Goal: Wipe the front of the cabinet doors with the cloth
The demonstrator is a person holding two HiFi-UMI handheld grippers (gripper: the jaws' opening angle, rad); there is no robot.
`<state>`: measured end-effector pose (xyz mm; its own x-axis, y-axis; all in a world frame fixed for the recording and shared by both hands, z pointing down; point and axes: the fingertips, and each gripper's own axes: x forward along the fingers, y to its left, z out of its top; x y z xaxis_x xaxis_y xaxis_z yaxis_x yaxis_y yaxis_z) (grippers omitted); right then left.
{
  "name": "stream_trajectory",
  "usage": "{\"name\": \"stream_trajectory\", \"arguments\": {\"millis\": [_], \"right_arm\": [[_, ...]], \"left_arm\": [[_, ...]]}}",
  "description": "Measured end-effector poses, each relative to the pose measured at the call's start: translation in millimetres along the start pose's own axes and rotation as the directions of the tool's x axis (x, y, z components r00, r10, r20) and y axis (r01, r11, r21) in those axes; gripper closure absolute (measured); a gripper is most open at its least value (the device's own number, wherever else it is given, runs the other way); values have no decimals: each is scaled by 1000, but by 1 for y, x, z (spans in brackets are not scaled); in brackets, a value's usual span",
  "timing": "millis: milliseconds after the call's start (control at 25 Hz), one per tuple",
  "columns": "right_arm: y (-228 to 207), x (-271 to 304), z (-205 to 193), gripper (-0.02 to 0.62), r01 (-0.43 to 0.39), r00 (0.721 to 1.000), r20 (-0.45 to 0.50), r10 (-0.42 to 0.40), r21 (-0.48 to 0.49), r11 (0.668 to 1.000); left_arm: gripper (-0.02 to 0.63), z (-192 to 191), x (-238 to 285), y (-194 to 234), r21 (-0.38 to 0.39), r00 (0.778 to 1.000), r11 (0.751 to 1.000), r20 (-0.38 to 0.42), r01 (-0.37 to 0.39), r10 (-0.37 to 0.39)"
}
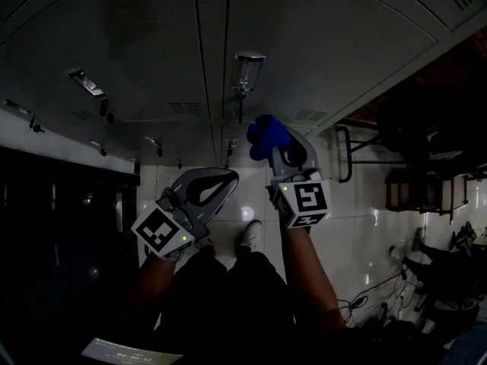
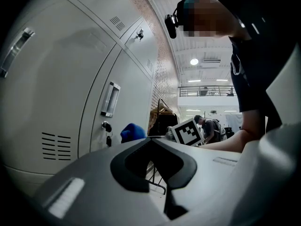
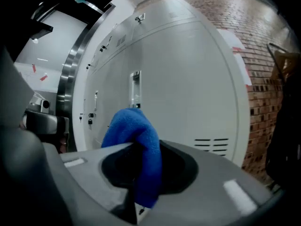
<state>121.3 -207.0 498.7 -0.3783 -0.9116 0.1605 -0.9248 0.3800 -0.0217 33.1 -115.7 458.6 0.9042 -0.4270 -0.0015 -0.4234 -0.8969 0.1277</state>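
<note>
Holding a bunched blue cloth (image 3: 135, 135) pinched between its jaws, the right gripper (image 1: 274, 146) sits near the centre of the head view. The cloth pokes out past the jaw tips, just below a metal handle (image 1: 248, 68) on the grey cabinet doors (image 1: 137, 59) that fill the upper frame. I cannot tell whether it touches the door. The left gripper (image 1: 219, 181) hangs lower left of centre, its jaws pressed together with nothing between them.
</note>
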Motion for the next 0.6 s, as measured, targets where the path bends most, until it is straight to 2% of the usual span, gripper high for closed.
{"name": "stream_trajectory", "arguments": {"millis": [120, 240, 600], "right_arm": [[41, 20, -11, 523, -72, 997, -18, 72, 1, 997], [61, 38, -17, 523, -94, 995, -25, 94, 7, 996], [40, 65, -13, 523, 7, 1000, 14, -7, 9, 1000]], "left_arm": [[603, -5, -10, 6, -17, 1000, 1000, -13, -18, 17], [603, -9, -18, 10, -22, 1000, 999, -4, -26, 26], [603, -37, -38, 10, -58, 1000, 998, -23, -18, 17]]}}
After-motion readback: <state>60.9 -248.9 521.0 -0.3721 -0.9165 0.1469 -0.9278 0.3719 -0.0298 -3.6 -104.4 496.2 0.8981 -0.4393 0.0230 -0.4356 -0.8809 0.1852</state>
